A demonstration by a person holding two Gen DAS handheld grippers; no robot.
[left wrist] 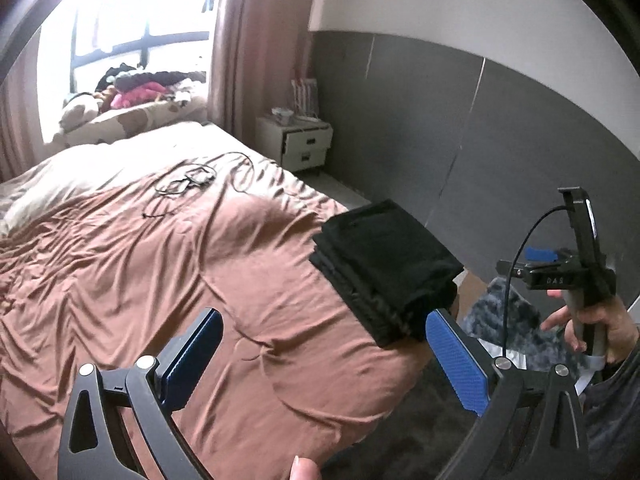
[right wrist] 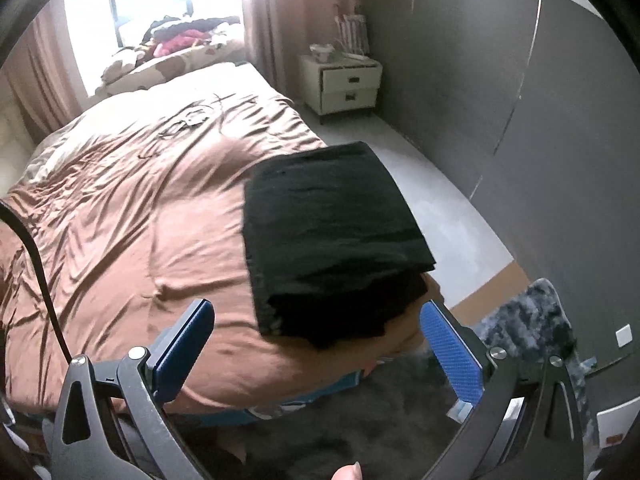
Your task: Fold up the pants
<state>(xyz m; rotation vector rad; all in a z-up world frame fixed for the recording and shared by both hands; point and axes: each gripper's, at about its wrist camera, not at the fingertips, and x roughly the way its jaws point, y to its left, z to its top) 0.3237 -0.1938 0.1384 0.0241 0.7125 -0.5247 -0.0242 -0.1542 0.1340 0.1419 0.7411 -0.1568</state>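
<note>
The pants [right wrist: 332, 240] are seen folded into a compact stack at the bed [left wrist: 160, 280] corner. Both the left gripper [left wrist: 324, 356] and right gripper [right wrist: 320, 344] are held wide open, empty. Folding is judged finished; only withdrawal seems called for.

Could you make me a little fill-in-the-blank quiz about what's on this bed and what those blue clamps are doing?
1. The folded pants are ___ in colour.
2. They lie on the bed's ___ cover.
3. The left gripper and the right gripper are both ___, holding nothing.
4. The white nightstand has ___ drawers.

Missing words: black; brown; open; two
</note>
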